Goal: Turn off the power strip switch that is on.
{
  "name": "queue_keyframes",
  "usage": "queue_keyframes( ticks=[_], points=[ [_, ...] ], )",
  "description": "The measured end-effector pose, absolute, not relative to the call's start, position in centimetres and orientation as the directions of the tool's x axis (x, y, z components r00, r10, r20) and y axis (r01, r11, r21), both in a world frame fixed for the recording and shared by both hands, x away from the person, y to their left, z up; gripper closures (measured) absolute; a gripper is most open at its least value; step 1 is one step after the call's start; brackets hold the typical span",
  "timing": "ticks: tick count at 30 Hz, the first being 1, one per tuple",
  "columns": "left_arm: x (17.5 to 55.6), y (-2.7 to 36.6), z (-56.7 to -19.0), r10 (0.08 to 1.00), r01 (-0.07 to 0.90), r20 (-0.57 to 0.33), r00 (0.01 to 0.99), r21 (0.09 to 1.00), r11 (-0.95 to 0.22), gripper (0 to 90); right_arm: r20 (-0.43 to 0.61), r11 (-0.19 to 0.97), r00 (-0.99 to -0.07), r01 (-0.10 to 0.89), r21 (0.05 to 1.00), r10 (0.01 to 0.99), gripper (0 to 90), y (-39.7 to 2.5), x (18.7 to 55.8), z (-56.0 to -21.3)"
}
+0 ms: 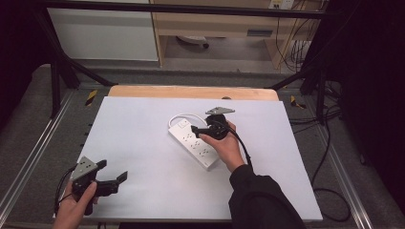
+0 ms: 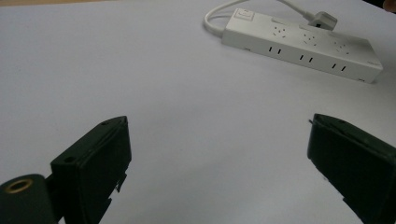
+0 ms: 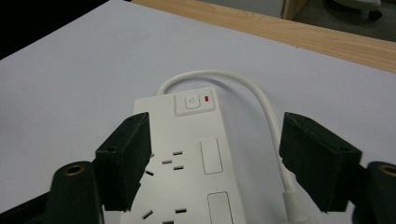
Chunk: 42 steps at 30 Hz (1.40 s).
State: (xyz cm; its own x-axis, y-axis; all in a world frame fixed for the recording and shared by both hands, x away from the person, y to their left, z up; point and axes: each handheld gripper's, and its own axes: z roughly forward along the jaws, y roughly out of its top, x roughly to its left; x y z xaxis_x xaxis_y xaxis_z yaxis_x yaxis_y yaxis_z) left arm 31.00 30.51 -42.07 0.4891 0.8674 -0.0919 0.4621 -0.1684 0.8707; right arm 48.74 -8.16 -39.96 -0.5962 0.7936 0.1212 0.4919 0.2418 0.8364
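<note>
The person's right hand [image 1: 224,145] reaches forward over the middle of the white table [image 1: 143,143], holding the right gripper [image 1: 198,130] low above the switch end of a white power strip [image 1: 193,142]; its jaws are spread, one over the strip's sockets, the other past its edge beside the white cord [image 3: 261,100]. The left gripper [image 1: 114,177] rests near the table's front left corner, well apart from the strip, jaws spread wide on nothing. The right gripper view brings out a square switch [image 3: 191,101] with a red mark beside it; the left gripper view shows the cord's plug [image 2: 323,20] lying behind the strip.
</note>
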Motion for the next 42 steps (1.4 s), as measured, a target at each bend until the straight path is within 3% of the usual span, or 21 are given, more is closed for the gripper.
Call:
queue_keyframes(
  ticks=[7, 13, 23, 42],
  points=[
    [31.0, 30.5, -42.1, 0.866, 0.462, -0.092, 0.491, 0.871, -0.17, 6.1, 0.118, 0.24, -0.587, 0.495, 0.835, 0.801, 10.3, -8.2, 48.7, -39.5],
    [31.0, 30.5, -42.1, 0.866, 0.462, -0.09, 0.491, 0.87, -0.171, 6.1, 0.125, 0.223, -0.579, 0.491, 0.842, 0.806, 5.9, -8.5, 48.4, -38.9],
    [31.0, 30.4, -42.1, 0.865, 0.463, -0.089, 0.494, 0.869, -0.176, 6.1, 0.087, 0.212, -0.541, 0.466, 0.859, 0.836, 6.9, -9.7, 47.8, -37.5],
    [31.0, 30.4, -42.1, 0.865, 0.462, -0.089, 0.493, 0.869, -0.174, 6.1, 0.061, 0.201, -0.568, 0.387, 0.9, 0.821, 6.1, -13.7, 45.8, -34.9]
  ],
)
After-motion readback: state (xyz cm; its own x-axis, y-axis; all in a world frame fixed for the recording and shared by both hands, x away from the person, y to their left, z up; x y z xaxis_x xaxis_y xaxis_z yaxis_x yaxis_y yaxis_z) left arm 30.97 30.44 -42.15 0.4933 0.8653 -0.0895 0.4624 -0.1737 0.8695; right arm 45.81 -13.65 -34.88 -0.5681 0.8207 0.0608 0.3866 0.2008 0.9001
